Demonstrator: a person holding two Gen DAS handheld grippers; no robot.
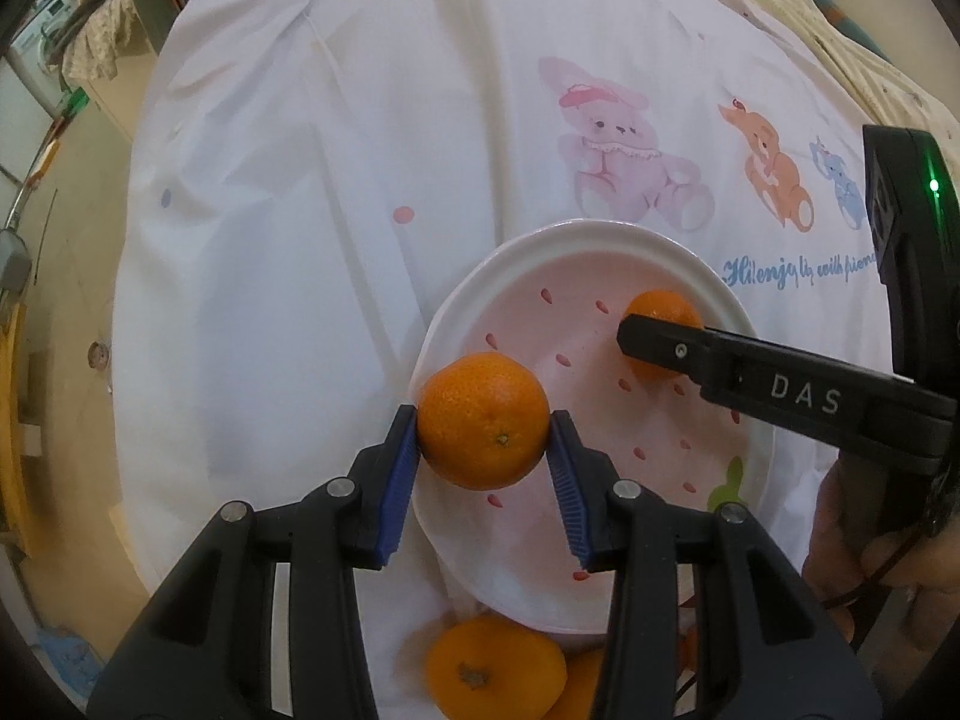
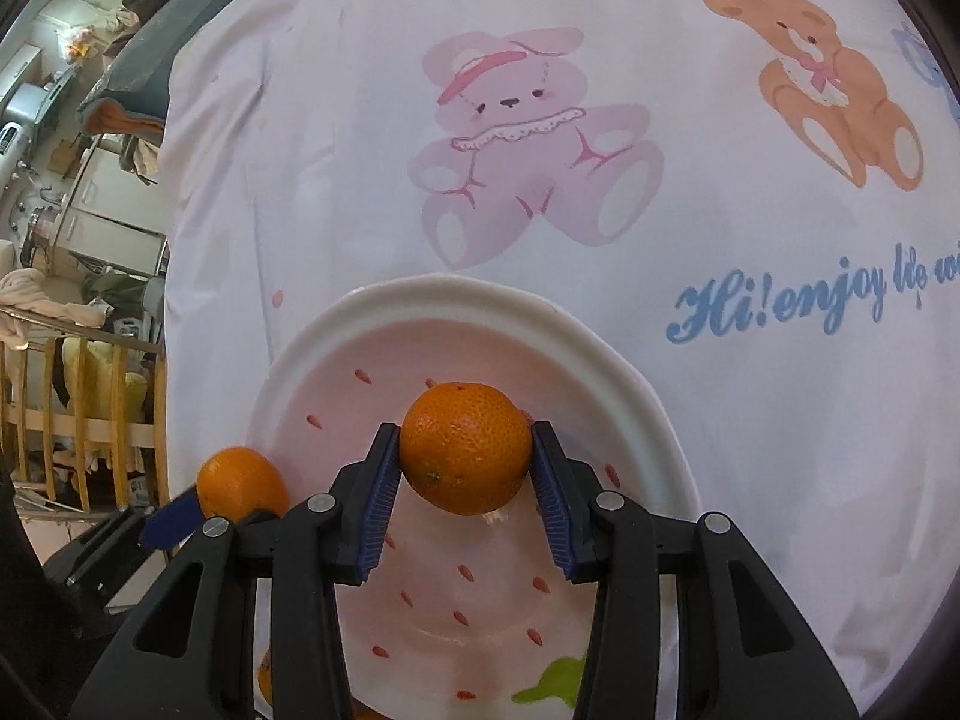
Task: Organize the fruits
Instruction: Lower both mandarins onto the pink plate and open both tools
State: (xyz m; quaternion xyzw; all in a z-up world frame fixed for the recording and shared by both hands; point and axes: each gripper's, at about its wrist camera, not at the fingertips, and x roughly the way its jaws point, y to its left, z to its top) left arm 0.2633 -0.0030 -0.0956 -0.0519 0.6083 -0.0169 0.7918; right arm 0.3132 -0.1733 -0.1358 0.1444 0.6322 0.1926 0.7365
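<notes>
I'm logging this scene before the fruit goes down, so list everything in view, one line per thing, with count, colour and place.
held tangerines: 2, orange, one in each tool, the left one over the plate's left rim, the right one above the plate's middle
loose tangerines: at least 2, orange, on the cloth just off the plate's near edge, partly hidden
plate: 1, white rim, pink centre with red flecks and a green mark, on the cloth
tablecloth: 1, white, printed with cartoon bears and blue lettering, covering the table
left tool: 1, black with blue pads, shut on its tangerine
right tool: 1, black with blue pads, shut on its tangerine
hand: 1, at the right edge of the left wrist view
</notes>
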